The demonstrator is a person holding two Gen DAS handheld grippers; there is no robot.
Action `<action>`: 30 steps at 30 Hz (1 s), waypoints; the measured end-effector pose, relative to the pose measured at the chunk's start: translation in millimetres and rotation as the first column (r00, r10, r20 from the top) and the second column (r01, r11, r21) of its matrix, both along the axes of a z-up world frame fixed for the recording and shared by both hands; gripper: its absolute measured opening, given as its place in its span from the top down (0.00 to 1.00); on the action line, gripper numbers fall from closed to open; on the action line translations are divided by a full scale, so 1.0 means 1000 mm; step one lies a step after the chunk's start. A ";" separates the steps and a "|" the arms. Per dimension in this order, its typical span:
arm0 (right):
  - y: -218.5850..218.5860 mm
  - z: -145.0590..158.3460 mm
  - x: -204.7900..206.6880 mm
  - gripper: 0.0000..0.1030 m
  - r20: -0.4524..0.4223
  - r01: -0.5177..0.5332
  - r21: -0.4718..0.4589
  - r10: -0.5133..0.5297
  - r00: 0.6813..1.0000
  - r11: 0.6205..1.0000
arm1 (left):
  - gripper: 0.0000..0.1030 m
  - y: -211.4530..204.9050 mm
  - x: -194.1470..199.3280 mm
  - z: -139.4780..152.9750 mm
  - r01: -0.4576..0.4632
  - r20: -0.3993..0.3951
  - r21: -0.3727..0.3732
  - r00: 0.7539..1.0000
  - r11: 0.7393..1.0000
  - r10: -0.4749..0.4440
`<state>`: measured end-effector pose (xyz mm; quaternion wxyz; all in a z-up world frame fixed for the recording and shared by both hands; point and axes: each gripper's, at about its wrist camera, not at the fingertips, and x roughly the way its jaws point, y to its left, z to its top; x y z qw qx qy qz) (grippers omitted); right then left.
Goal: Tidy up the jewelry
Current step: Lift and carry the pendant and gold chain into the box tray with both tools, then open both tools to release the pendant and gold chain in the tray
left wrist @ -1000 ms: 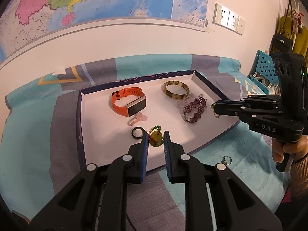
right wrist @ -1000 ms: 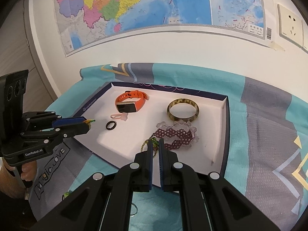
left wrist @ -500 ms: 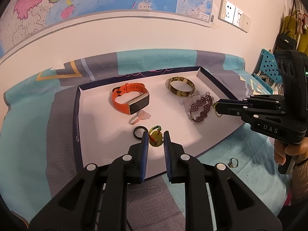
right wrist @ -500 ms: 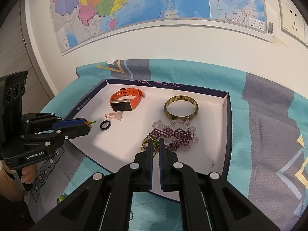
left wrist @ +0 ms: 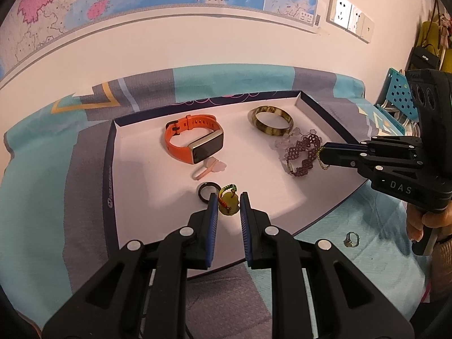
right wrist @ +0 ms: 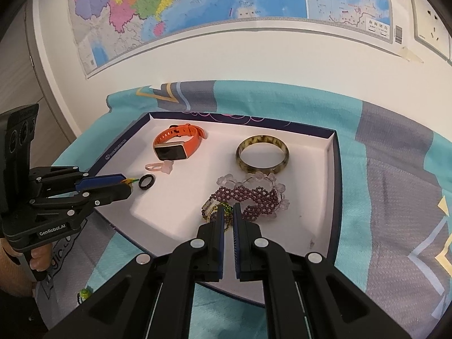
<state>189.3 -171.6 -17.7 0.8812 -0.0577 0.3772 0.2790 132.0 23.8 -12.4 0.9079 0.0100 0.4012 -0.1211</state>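
A white tray with a dark blue rim [left wrist: 110,169] [right wrist: 336,169] holds an orange smart band [left wrist: 192,141] [right wrist: 176,144], an amber bangle [left wrist: 269,120] [right wrist: 262,155], a purple beaded bracelet [left wrist: 303,154] [right wrist: 248,197], a pink clip [left wrist: 210,168] and a black ring [left wrist: 207,190] [right wrist: 147,182]. My left gripper [left wrist: 228,204] is shut on a yellow-green pendant with a braided cord [left wrist: 228,203], low over the tray beside the black ring. My right gripper [right wrist: 228,212] is shut on a thin gold-green chain [right wrist: 210,213] next to the purple bracelet.
A small ring [left wrist: 351,238] lies on the teal and grey cloth [left wrist: 42,197] outside the tray's near right edge. A green beaded item [right wrist: 84,293] lies on the cloth at the near left. A wall with a map stands behind.
Both grippers have moved a little further in over the tray with their items still held. The tray's contents have not moved.
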 end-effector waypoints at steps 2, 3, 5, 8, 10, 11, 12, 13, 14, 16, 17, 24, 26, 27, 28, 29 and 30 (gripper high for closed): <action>0.001 -0.001 0.001 0.96 -0.003 0.000 -0.004 0.000 1.000 1.000 | 0.84 0.001 0.001 -0.001 -0.002 -0.004 0.001 1.000 1.000 0.002; 0.002 -0.002 0.001 0.96 -0.004 -0.001 -0.006 0.001 1.000 1.000 | 0.84 0.001 0.002 -0.002 -0.003 -0.006 0.001 1.000 1.000 0.003; 0.003 -0.003 0.002 0.96 -0.006 -0.001 -0.010 0.001 1.000 1.000 | 0.84 0.000 0.003 -0.003 -0.004 -0.009 0.003 1.000 1.000 0.004; 0.004 -0.003 0.003 0.96 -0.008 0.000 -0.014 0.000 1.000 1.000 | 0.84 0.000 0.004 -0.005 -0.007 -0.014 0.006 1.000 1.000 0.007; 0.004 -0.004 0.005 0.96 -0.010 0.002 -0.017 -0.002 1.000 1.000 | 0.84 0.000 0.006 -0.007 -0.008 -0.020 0.007 1.000 1.000 0.008; 0.005 -0.005 0.005 0.96 -0.011 0.004 -0.019 -0.004 1.000 1.000 | 0.84 0.000 0.006 -0.008 -0.008 -0.021 0.009 1.000 1.000 0.009; 0.005 -0.005 0.006 0.96 -0.013 0.005 -0.021 -0.005 1.000 1.000 | 0.84 0.000 0.006 -0.008 -0.009 -0.023 0.011 1.000 1.000 0.010; 0.006 -0.006 0.007 0.96 -0.014 0.006 -0.023 -0.007 1.000 1.000 | 0.84 0.000 0.007 -0.009 -0.011 -0.024 0.013 1.000 1.000 0.012; 0.006 -0.006 0.007 0.96 -0.015 0.008 -0.027 -0.009 1.000 1.000 | 0.84 0.000 0.007 -0.009 -0.012 -0.025 0.013 1.000 1.000 0.012; 0.007 -0.007 0.009 0.96 -0.018 0.012 -0.029 -0.012 1.000 1.000 | 0.84 0.000 0.008 -0.011 -0.015 -0.030 0.013 0.999 1.000 0.016; 0.007 -0.008 0.009 0.95 -0.018 0.012 -0.030 -0.013 1.000 0.999 | 0.84 0.000 0.009 -0.012 -0.015 -0.031 0.014 0.999 1.000 0.016; 0.008 -0.011 0.011 0.92 -0.027 0.017 -0.038 -0.018 0.999 0.999 | 0.84 0.001 0.011 -0.014 -0.020 -0.042 0.012 0.999 1.000 0.021; 0.008 -0.011 0.011 0.92 -0.026 0.019 -0.038 -0.020 0.999 0.999 | 0.84 0.002 0.010 -0.014 -0.024 -0.040 0.012 0.999 1.000 0.024; 0.007 -0.011 0.011 0.92 -0.025 0.016 -0.034 -0.017 1.000 0.999 | 0.84 0.002 0.010 -0.013 -0.027 -0.036 0.012 0.999 1.000 0.027; 0.006 -0.010 0.011 0.91 -0.023 0.018 -0.030 -0.018 1.000 0.999 | 0.84 0.003 0.010 -0.013 -0.028 -0.033 0.011 0.999 1.000 0.028; 0.005 -0.009 0.010 0.91 -0.020 0.021 -0.026 -0.022 1.000 0.999 | 0.84 0.003 0.009 -0.012 -0.029 -0.030 0.009 0.999 1.000 0.029; 0.004 -0.008 0.010 0.91 -0.017 0.024 -0.022 -0.025 1.000 0.999 | 0.83 0.004 0.009 -0.012 -0.030 -0.029 0.007 0.999 1.000 0.030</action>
